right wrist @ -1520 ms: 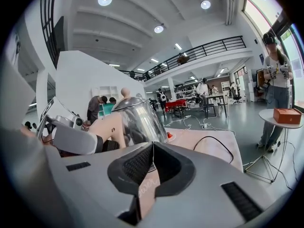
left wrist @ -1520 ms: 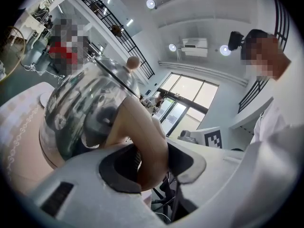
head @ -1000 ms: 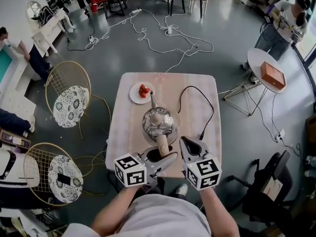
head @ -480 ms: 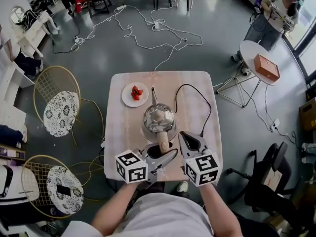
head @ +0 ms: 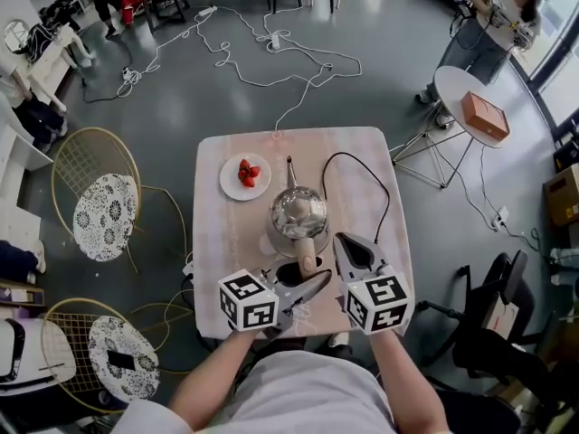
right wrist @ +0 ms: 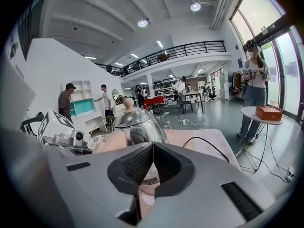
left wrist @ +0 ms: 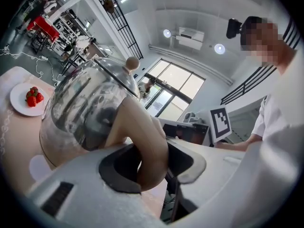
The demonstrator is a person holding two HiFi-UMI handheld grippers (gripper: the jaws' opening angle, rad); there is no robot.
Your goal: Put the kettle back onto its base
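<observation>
The shiny steel kettle (head: 296, 213) is over the middle of the pale pink counter (head: 226, 242), straight ahead of the left gripper (head: 312, 283). Its fingers clamp the tan handle (head: 306, 259), which points toward the person. The right gripper (head: 340, 240), fingers pressed together and empty, waits just beside it. I cannot tell whether the kettle is seated.

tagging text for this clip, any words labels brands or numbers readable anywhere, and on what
No words, brands or numbers can be read in any view.
Cube on the left tool: black-and-white square marker, no letters.
Cube on the right tool: the same kind of marker, no letters.
On the kettle: no print shows.
On the orange box on the side table: too small to tell.
</observation>
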